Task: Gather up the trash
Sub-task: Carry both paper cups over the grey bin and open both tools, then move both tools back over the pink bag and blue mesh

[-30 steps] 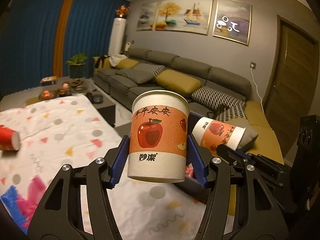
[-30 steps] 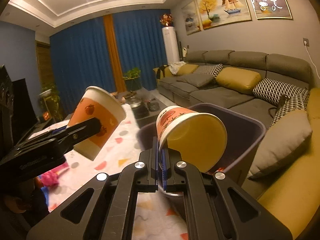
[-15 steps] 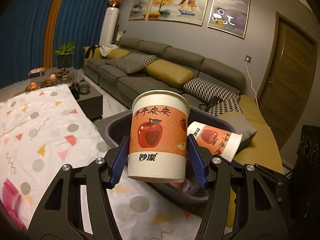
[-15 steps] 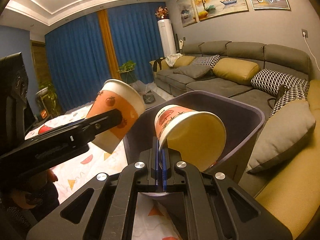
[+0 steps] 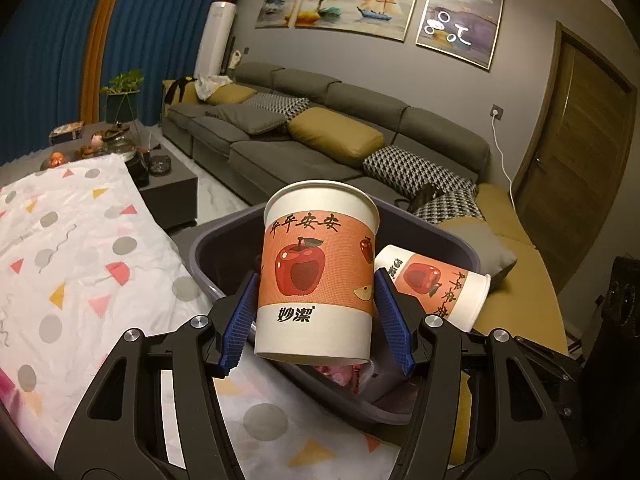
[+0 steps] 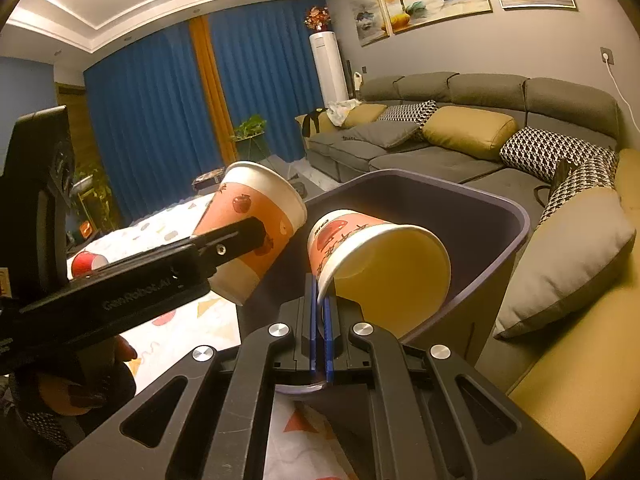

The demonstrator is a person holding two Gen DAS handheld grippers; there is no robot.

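Note:
An upright paper cup with a red apple print [image 5: 316, 272] sits between the blue pads of my left gripper [image 5: 316, 304], which is shut on its sides. It hangs at the near rim of a purple trash bin [image 5: 216, 236]. A second apple-print cup [image 6: 380, 256] lies tilted, mouth toward the camera, over the bin [image 6: 504, 204]. My right gripper [image 6: 320, 296] is shut on that cup's rim. The right wrist view also shows the left cup [image 6: 248, 216] with one left finger [image 6: 236, 240] across it. The left wrist view shows the second cup [image 5: 436, 284] at right.
A table under a white patterned cloth [image 5: 80, 260] lies left of the bin, with a red cup [image 6: 86, 262] on its side. A grey sofa [image 5: 320, 148] with cushions runs behind and to the right. A dark coffee table [image 5: 168, 184] stands beyond. A person's hand [image 6: 80, 392] holds the left gripper.
Both grippers have carried their cups toward the bin, which now fills more of each view. The left cup has come up to the bin's rim. Both grips are unchanged.

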